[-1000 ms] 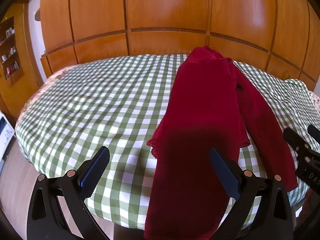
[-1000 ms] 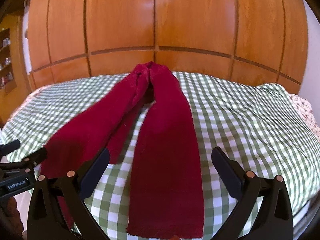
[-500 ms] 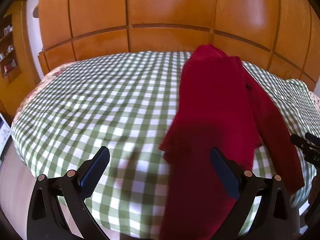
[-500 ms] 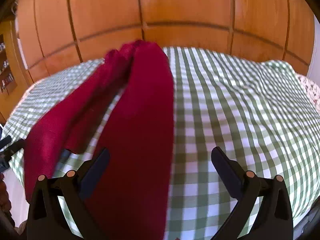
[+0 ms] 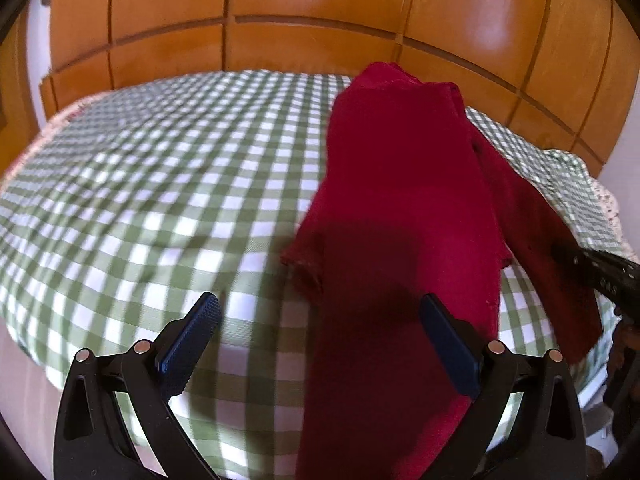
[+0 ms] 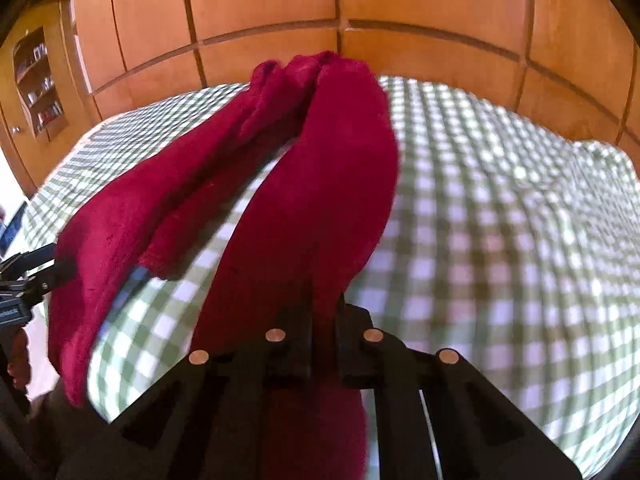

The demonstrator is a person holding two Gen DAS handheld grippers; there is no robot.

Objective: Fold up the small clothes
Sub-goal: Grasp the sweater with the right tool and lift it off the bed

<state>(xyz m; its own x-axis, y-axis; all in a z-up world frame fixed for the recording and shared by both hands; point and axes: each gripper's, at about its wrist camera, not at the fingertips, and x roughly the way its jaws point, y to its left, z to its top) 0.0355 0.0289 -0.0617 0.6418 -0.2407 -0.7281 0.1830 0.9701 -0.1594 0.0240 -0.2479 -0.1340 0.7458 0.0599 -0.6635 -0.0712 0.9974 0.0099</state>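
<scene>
A dark red garment [image 5: 400,208] lies lengthwise on the green checked cloth [image 5: 168,184], with two long strips running toward me. My left gripper [image 5: 320,344] is open, its blue pads on either side of the near end of the left strip, not touching it. My right gripper [image 6: 324,312] is shut on the near end of the right strip [image 6: 320,200] and holds it raised off the cloth. The other strip [image 6: 132,216] hangs over the near edge at the left. The right gripper shows at the right edge of the left wrist view [image 5: 592,268].
Orange wooden panelled doors [image 5: 320,20] stand behind the bed. A wooden shelf unit [image 6: 38,84] stands at the far left. The checked cloth [image 6: 500,220] spreads wide to the right, with a floral edge [image 5: 608,208] at its border.
My right gripper has moved in over the right strip, closed on it and lifted it. My left gripper has stayed open and shifted slightly toward the left strip's end.
</scene>
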